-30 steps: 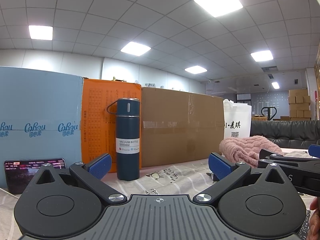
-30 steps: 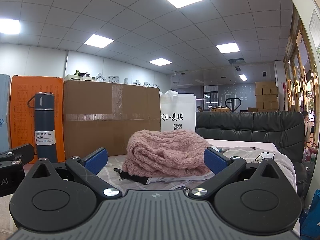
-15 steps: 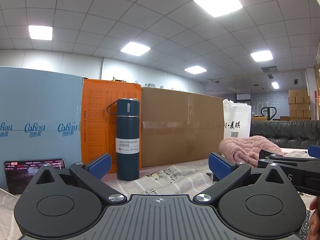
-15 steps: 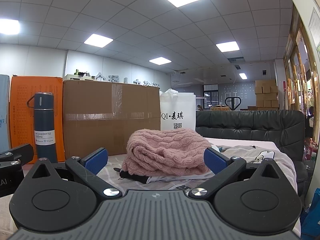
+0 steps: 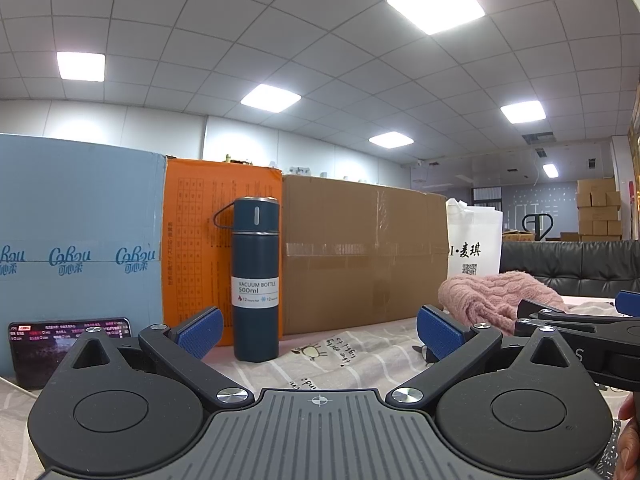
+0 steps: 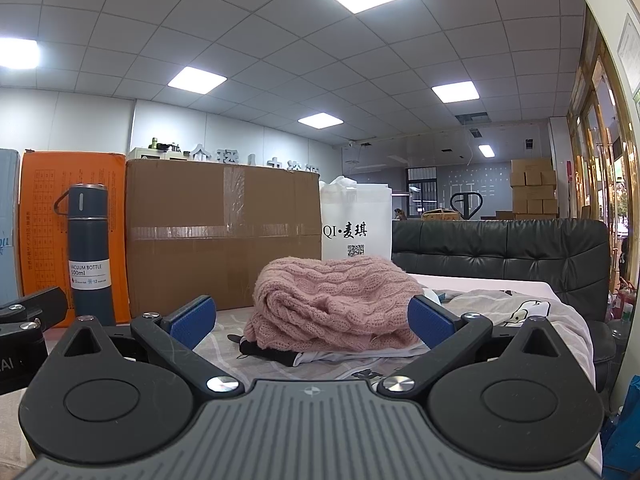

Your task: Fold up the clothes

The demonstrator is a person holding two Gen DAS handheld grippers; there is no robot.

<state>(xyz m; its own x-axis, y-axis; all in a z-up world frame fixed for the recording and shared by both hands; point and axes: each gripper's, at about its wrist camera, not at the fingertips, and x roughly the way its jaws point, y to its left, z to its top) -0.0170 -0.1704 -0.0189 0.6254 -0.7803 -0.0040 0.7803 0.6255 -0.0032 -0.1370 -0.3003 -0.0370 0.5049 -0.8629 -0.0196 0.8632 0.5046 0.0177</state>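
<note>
A pink cable-knit sweater [image 6: 336, 304] lies bunched on top of a dark garment [image 6: 268, 352] and a white one on the printed cloth-covered table [image 6: 240, 344]. It sits straight ahead of my right gripper [image 6: 312, 318], which is open and holds nothing. In the left wrist view the sweater [image 5: 492, 300] shows at the right, behind the right gripper's body [image 5: 580, 328]. My left gripper [image 5: 318, 326] is open and empty, low over the cloth [image 5: 352, 356], facing a dark blue vacuum bottle [image 5: 256, 280].
Behind the bottle stand a blue box [image 5: 76, 248], an orange box [image 5: 200, 240] and a taped cardboard box [image 5: 360, 252]. A phone [image 5: 60, 344] leans at the left. A white bag [image 6: 356, 224] and a black sofa [image 6: 500, 252] lie beyond the sweater.
</note>
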